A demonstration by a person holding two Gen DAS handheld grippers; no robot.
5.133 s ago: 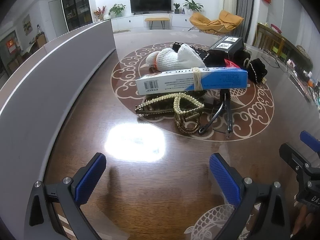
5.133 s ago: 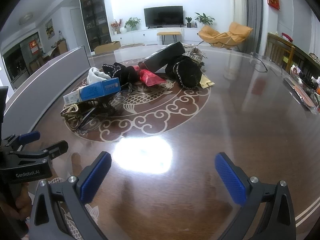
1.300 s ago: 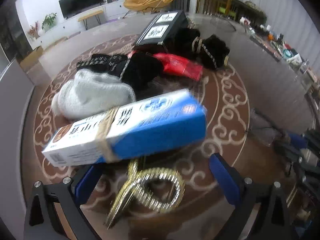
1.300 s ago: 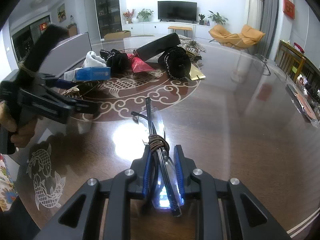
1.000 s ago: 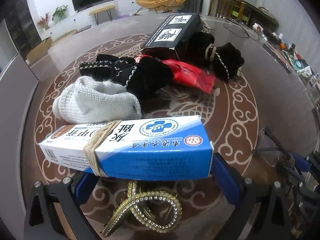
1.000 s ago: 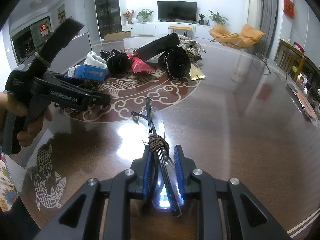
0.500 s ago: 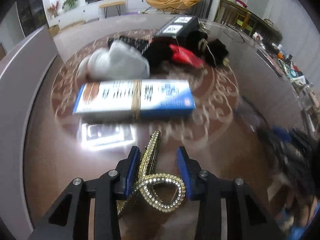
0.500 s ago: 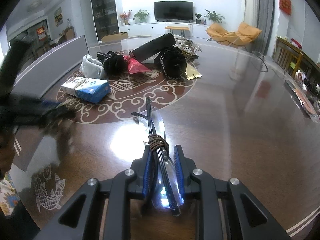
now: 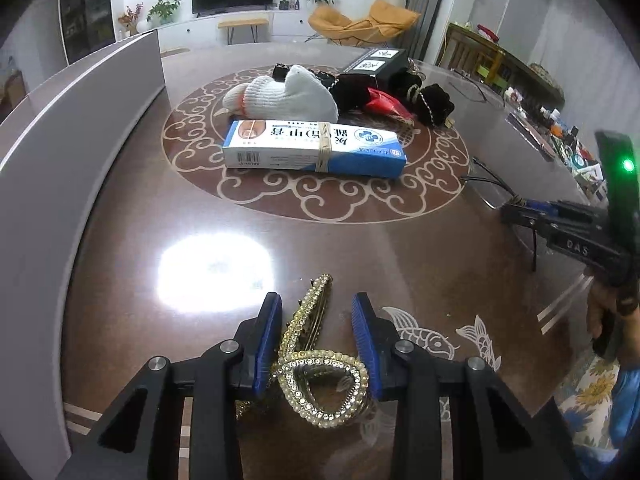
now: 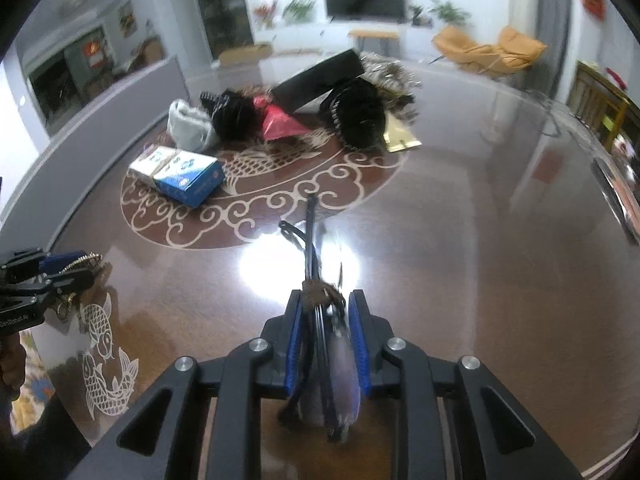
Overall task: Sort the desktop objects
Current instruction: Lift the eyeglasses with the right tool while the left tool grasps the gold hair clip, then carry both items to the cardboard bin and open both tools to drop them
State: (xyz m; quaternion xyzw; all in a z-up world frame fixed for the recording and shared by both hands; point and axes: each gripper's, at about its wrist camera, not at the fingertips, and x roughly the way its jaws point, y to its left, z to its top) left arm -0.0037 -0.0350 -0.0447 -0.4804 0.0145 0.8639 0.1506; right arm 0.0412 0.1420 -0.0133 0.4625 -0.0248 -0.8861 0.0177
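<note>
1. Gold rhinestone hair clip clamped in closing left gripper, long axis pointing toward blue-and-white box.
2. Folded glasses clamped in right gripper, nearer that box.

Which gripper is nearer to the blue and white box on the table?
Neither clearly: the blue and white box lies apart from both. The left gripper holds a hair clip; the right gripper holds glasses.
</note>
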